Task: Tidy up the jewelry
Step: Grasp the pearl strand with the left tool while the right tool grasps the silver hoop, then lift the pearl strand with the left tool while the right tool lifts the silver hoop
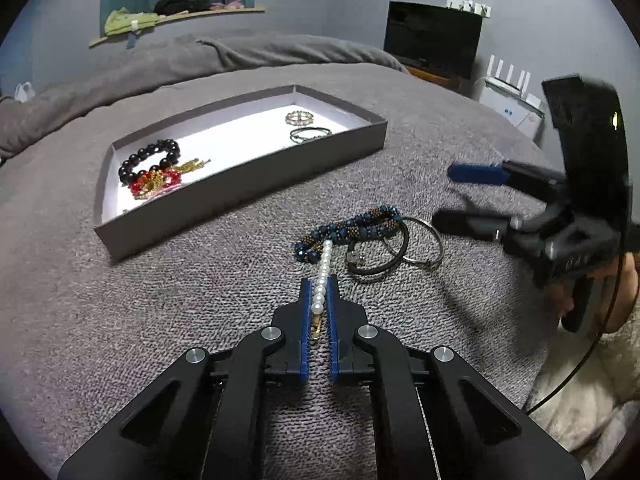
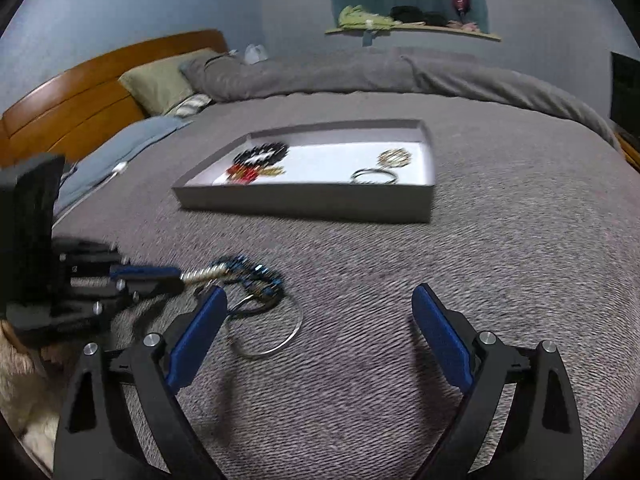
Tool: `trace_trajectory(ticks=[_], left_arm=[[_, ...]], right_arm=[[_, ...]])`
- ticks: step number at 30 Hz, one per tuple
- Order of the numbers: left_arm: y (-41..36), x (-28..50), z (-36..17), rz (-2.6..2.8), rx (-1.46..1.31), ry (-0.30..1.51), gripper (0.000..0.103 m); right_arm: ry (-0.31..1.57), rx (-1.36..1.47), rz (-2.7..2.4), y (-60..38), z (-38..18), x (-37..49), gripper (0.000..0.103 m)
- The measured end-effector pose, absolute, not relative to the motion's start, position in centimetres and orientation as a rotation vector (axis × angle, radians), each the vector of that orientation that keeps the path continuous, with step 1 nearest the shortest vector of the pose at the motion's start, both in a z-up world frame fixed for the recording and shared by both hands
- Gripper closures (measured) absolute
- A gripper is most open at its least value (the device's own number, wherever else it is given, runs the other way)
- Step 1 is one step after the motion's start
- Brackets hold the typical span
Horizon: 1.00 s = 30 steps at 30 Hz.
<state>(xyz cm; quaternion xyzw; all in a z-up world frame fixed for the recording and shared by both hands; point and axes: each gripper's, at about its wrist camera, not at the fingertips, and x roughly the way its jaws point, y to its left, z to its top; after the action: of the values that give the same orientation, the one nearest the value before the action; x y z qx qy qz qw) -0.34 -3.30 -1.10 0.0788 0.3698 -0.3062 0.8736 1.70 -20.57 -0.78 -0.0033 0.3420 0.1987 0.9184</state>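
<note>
My left gripper (image 1: 319,283) is shut on a white pearl strand (image 1: 323,276), low over the grey bedspread; it also shows in the right wrist view (image 2: 160,277). The strand's far end rests on a blue-and-bronze beaded bracelet (image 1: 352,227). Beside it lie a dark cord bracelet (image 1: 380,258) and a silver hoop (image 1: 426,246). My right gripper (image 2: 320,300) is open and empty, to the right of this pile (image 2: 256,292). A shallow grey tray (image 1: 248,184) holds a black bead bracelet (image 1: 150,158), red beads (image 1: 154,180), a gold ring piece (image 1: 300,117) and a thin bangle (image 1: 310,133).
The tray (image 2: 304,202) lies mid-bed, beyond the pile. Pillows (image 2: 160,80) and a wooden headboard (image 2: 80,92) are at the bed's left end. A dark monitor (image 1: 434,38) and a white router (image 1: 508,80) stand off the bed at right. A wall shelf (image 1: 176,14) holds clothes.
</note>
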Motion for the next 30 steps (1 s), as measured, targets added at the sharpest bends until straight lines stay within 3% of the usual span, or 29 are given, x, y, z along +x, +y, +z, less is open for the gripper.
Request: trace_trajectory(ticks=[4, 9, 16, 30], left_arm=[[-3.1, -0.4, -0.8, -0.643, 0.153, 0.769, 0.096], [-3.1, -0.5, -0.9, -0.642, 0.166, 0.77, 0.097], [-3.6, -0.2, -1.6, -0.634, 0.186, 0.793, 0.097], [-4.0, 1.1, -2.4, -0.628, 0.16, 0.831, 0.094]], right_arm=[[0.743, -0.084, 0.453, -18.7, -1.6, 1.4, 0.013], [0.763, -0.128, 0.428, -17.9, -2.3, 1.4, 0.026], [0.774, -0.163, 0.443, -17.0, -2.6, 1.1, 0.053], [0.768, -0.14, 0.367, -19.2, -1.1, 1.5, 0.055]])
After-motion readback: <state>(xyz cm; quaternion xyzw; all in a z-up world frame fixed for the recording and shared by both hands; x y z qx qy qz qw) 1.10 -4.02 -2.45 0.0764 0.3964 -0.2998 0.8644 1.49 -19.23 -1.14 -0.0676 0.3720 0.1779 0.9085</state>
